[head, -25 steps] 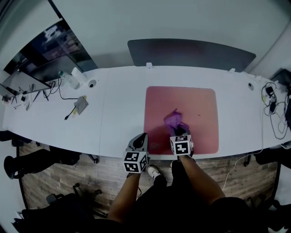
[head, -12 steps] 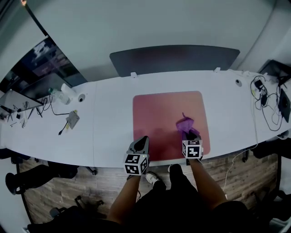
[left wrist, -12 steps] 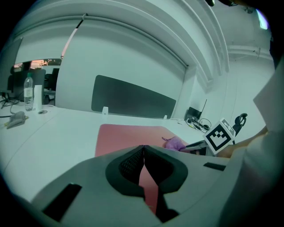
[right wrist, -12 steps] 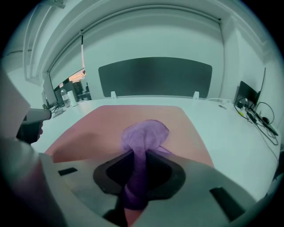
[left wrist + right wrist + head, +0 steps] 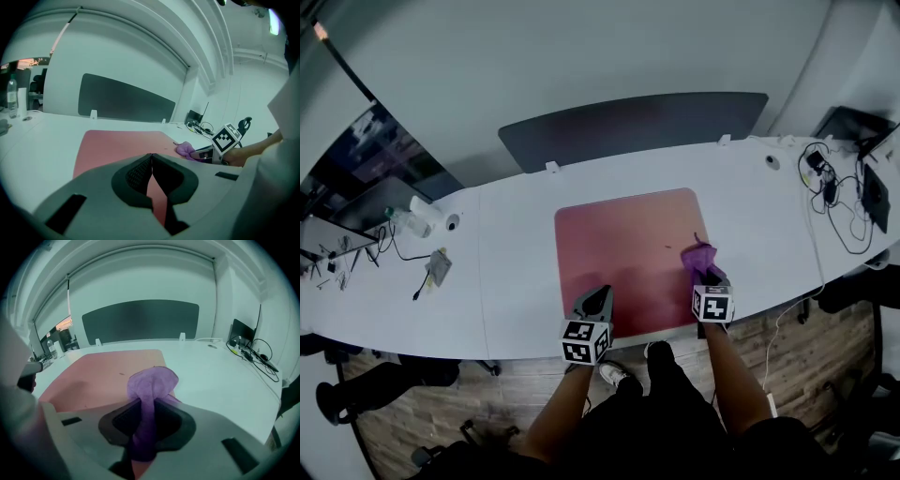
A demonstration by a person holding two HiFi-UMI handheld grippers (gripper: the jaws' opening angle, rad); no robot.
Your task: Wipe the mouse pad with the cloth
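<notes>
Right tongs [image 5: 706,275] clenched on purple cloth [image 5: 699,254], at near-right corner of mouse pad [image 5: 619,244]; most of the pad lies to the cloth's left. Left tongs [image 5: 597,294] pressed together, empty, at pad's near edge.

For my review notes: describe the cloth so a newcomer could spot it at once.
On the long white desk lies a large pink mouse pad. At its right edge, the right gripper pinches a crumpled cloth, the only purple thing there.

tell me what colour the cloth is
Purple cloth, clearest in the right gripper view.
</notes>
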